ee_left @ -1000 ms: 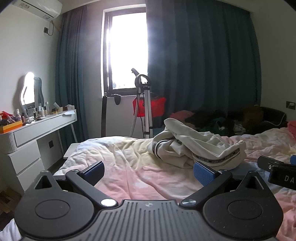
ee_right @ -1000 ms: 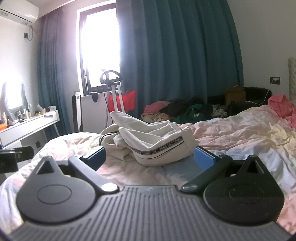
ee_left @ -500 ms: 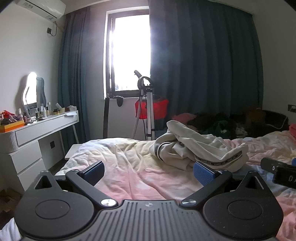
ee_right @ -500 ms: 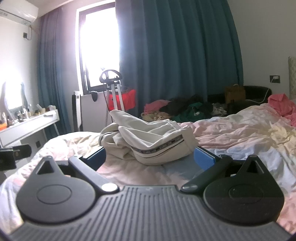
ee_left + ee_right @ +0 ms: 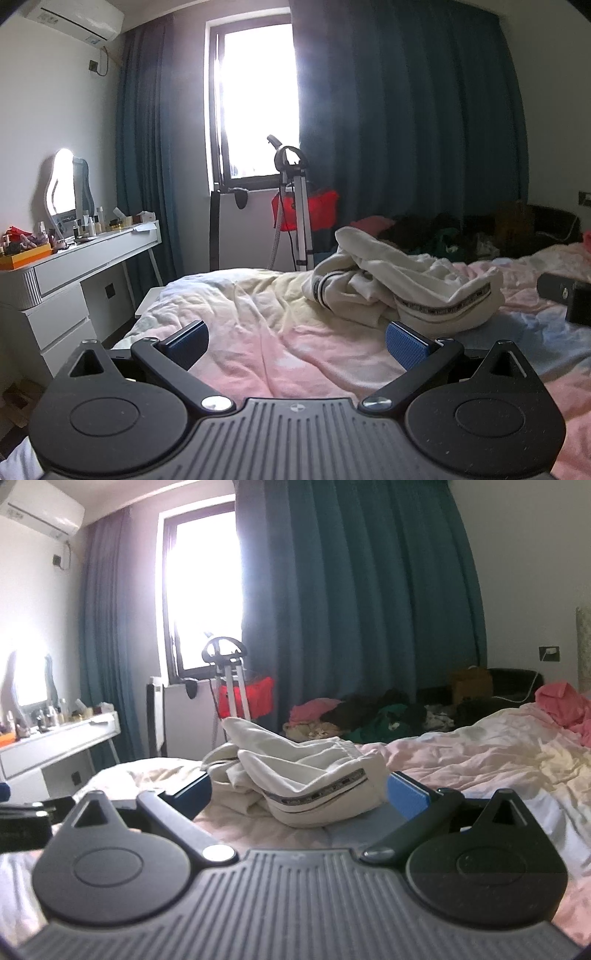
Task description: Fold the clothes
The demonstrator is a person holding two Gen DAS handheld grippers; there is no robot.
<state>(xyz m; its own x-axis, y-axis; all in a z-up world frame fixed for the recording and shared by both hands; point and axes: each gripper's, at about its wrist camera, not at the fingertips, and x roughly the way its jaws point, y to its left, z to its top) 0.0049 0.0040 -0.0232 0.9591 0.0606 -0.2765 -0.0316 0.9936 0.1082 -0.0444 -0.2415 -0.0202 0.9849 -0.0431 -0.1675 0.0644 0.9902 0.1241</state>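
A crumpled white garment with a dark striped band (image 5: pixel 402 288) lies in a heap on the pink and cream bedsheet (image 5: pixel 280 343). In the right wrist view the same garment (image 5: pixel 306 779) sits straight ahead, between and just beyond the blue pads (image 5: pixel 406 795). My left gripper (image 5: pixel 297 341) is open above bare sheet, with the heap ahead to its right. My right gripper (image 5: pixel 297 794) is open too and holds nothing. The right gripper's tip (image 5: pixel 565 295) shows at the right edge of the left wrist view.
A white dresser (image 5: pixel 74 273) with bottles and a lit mirror stands left of the bed. A garment steamer stand (image 5: pixel 299 206) and a red bag are by the window. Dark and pink clothes pile (image 5: pixel 373 716) lies behind the bed; a pink garment (image 5: pixel 561 705) lies far right.
Both grippers have drifted slightly, with the white garment sitting a little closer and lower in view. Both stay open and nothing has been gripped.
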